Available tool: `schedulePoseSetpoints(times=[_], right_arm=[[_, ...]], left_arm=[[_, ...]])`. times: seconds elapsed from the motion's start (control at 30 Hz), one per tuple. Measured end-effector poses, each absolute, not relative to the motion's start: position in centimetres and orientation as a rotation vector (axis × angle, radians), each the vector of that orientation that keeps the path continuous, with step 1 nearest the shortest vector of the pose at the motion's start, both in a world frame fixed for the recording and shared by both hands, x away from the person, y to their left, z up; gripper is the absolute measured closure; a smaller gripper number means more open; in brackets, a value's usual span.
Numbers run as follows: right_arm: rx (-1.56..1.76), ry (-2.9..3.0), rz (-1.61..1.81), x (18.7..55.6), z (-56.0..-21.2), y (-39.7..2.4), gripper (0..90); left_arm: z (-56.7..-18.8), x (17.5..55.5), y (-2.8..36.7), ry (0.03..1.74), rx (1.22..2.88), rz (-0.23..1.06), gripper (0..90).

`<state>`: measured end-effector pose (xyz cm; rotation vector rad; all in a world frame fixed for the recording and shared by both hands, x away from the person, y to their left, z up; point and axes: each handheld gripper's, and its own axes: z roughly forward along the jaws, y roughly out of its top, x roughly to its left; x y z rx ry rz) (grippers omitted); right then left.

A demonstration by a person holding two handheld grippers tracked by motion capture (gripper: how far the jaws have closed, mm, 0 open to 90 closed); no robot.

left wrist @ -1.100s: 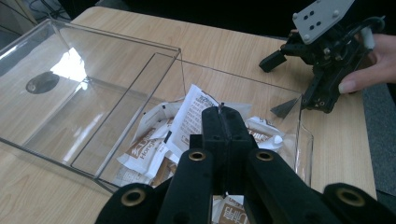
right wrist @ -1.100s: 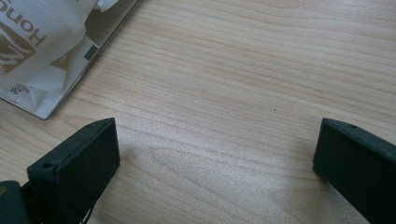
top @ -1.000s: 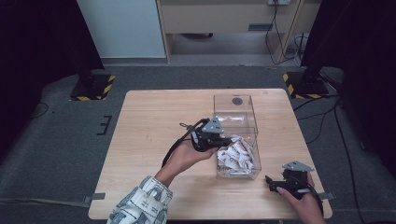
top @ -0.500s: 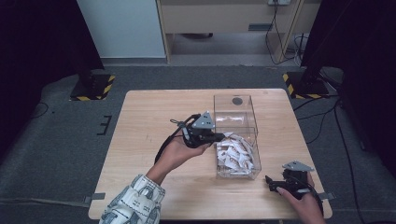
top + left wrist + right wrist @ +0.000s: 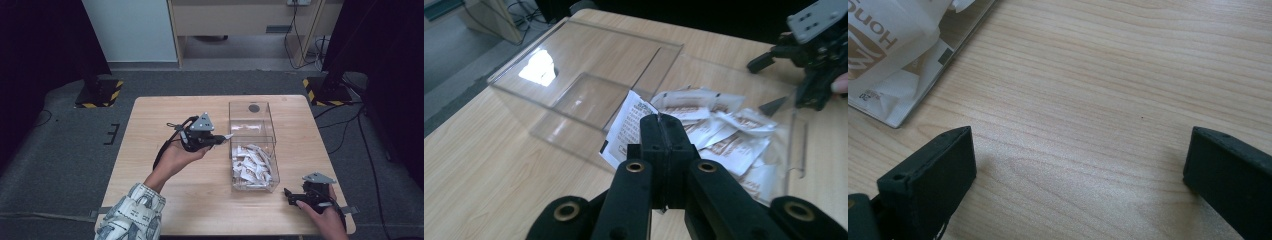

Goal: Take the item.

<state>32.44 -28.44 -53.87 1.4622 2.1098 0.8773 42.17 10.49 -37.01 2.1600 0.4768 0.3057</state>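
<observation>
Pale wood grain covers the table (image 5: pixel 150 200), seen from above with a person's arms entering at the near edge. At the near right corner, the right gripper (image 5: pixel 295 198) rests low over bare wood, its jaws wide apart with nothing between them; in the right gripper view it (image 5: pixel 1078 175) frames plain tabletop. Just beyond it stands a clear plastic box (image 5: pixel 274 165) split into two compartments. The nearer compartment holds a loose heap of white sachets (image 5: pixel 252 165) with brown print. The farther compartment (image 5: pixel 252 117) looks empty apart from a dark round mark. To the left of the box, the left gripper (image 5: pixel 220 139) hovers above the table, jaws pinched tight on one white sachet (image 5: pixel 227 136), held just outside the box's left wall. In the left gripper view that sachet (image 5: pixel 626 127) sticks out past the closed jaws.
</observation>
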Motion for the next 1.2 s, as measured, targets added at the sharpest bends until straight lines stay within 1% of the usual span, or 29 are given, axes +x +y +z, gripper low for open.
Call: schedulePoseSetpoints(times=[0.23, 0.5, 0.83, 1.2], right_arm=[[1.461, 2.111, 0.877, 32.4, -53.9, -28.4, 0.8], [1.462, 2.11, 0.878, 32.4, -53.9, -28.4, 0.8], [1.462, 2.11, 0.878, 32.4, -53.9, -28.4, 0.8], [1.462, 2.11, 0.878, 32.4, -53.9, -28.4, 0.8]], left_arm=[[-37.4, 43.3, 12.0, 0.515, 2.154, 0.333, 89.6], [-37.7, 43.9, 12.9, 0.534, 2.155, 0.346, 89.6], [-38.8, 44.5, 13.2, 0.55, 2.16, 0.333, 89.6], [-40.5, 45.2, 14.4, 0.597, 2.162, 0.325, 89.6]])
